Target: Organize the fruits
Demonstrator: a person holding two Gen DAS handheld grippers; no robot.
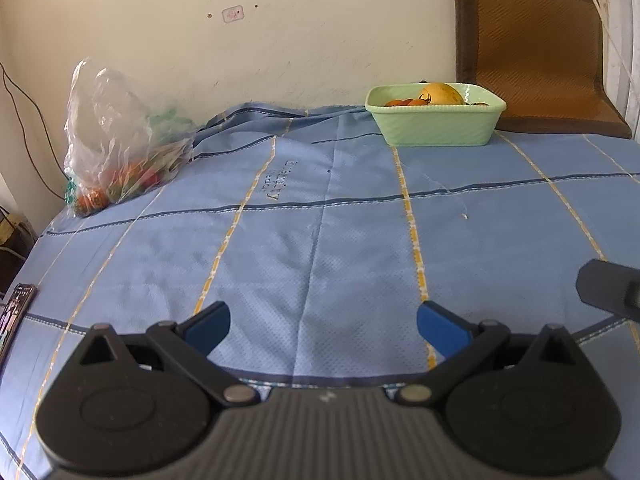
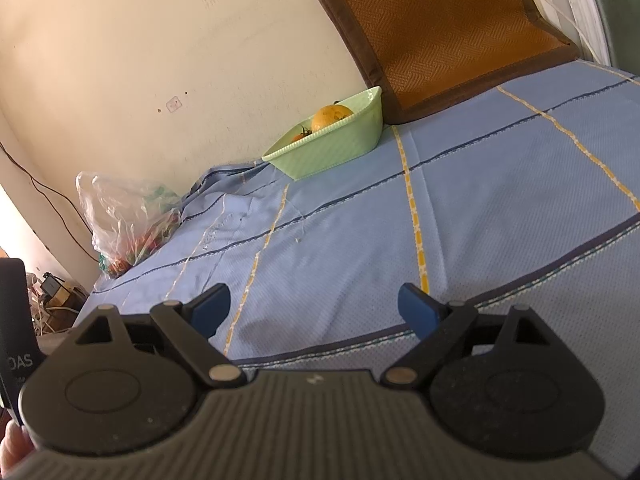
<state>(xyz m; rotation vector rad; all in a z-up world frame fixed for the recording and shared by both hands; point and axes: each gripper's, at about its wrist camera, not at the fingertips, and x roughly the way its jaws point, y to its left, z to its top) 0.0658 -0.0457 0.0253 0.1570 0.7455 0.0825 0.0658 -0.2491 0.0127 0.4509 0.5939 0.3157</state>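
A pale green basket (image 1: 436,126) stands at the far right of the blue cloth, against the wall. It holds a large yellow fruit (image 1: 441,93) and small red-orange fruits (image 1: 400,102). A clear plastic bag (image 1: 116,136) with red, orange and green fruit lies at the far left. My left gripper (image 1: 322,326) is open and empty, low over the near cloth. My right gripper (image 2: 314,312) is open and empty too, near the front edge. In the right wrist view the basket (image 2: 332,148), the yellow fruit (image 2: 331,117) and the bag (image 2: 128,216) show far ahead.
A blue checked cloth (image 1: 320,220) covers the table. A brown woven mat (image 1: 532,48) leans on the wall behind the basket. A dark cable (image 1: 28,120) runs down the wall at left. A phone-like object (image 1: 14,312) lies at the left edge. Part of the other gripper (image 1: 608,290) shows at right.
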